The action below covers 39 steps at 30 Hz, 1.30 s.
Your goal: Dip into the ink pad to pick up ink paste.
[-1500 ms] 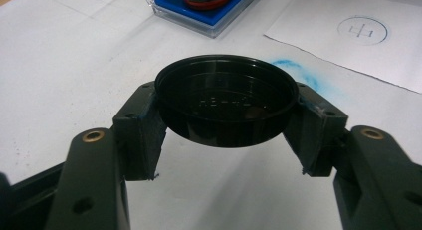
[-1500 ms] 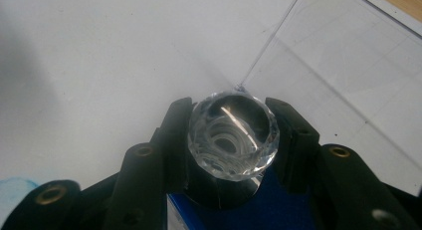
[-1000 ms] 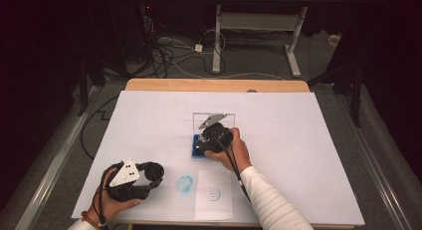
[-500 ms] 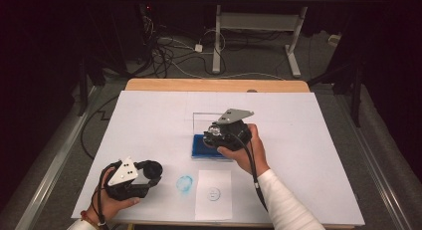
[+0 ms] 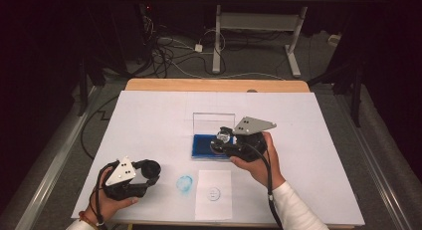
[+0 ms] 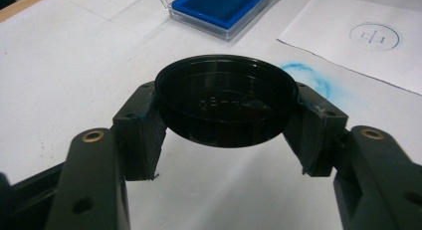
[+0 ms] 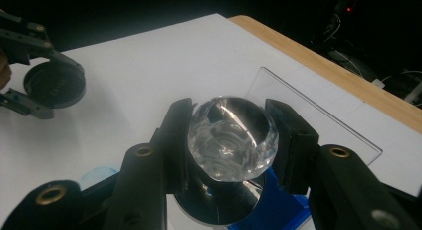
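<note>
So your stamp (image 7: 232, 140) with the clear knob has lifted off the blue ink pad (image 5: 204, 146) mid-table, right gripper (image 5: 222, 140) clamped on it, meaning it's inked and headed for the paper (image 5: 214, 207) near the front edge; left gripper (image 6: 226, 103) stays pinching the black cap (image 6: 226, 98).

Quick count: two tools, left tool (image 5: 149, 174) and right tool (image 5: 223, 143). One black round cap (image 6: 226, 98), one clear-knobbed stamp (image 7: 232, 137), one blue ink pad (image 5: 205, 146) in its clear case, one sheet of paper (image 5: 213, 194) with one stamped mark (image 5: 214, 193) on it, and one blue smudge (image 5: 184, 184) on the counter (image 5: 308, 140).
</note>
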Tool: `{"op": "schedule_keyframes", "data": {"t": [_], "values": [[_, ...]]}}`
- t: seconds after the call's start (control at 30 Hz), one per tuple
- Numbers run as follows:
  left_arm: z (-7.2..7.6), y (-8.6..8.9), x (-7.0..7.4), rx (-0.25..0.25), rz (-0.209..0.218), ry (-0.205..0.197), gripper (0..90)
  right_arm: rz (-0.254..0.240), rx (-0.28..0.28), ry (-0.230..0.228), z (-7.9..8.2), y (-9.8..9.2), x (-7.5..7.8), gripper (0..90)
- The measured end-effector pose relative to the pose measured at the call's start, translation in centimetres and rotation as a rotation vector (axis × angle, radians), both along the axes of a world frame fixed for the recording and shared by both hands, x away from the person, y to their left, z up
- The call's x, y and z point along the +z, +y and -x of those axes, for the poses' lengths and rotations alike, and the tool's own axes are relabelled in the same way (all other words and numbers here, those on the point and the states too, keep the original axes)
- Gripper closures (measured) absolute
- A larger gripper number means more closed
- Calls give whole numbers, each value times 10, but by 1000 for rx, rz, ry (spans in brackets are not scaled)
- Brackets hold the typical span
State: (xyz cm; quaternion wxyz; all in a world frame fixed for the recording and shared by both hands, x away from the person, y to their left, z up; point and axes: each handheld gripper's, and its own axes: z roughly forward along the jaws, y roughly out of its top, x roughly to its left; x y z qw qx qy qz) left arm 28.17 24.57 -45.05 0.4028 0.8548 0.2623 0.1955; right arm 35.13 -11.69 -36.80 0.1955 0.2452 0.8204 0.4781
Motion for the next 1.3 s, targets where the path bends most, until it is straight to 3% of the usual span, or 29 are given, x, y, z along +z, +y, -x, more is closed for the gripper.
{"op": "schedule_keyframes", "data": {"t": [0.2,0.77,1.3], "values": [[1,1,0,0,5,-3,365,-6,24,-5,9,-6,4,571],[0,1,0,-9,1,-5,365,-16,9,-6,22,-26,8,571],[-1,-5,0,-24,-22,-8,365,-18,52,-13,42,-25,13,571]]}}
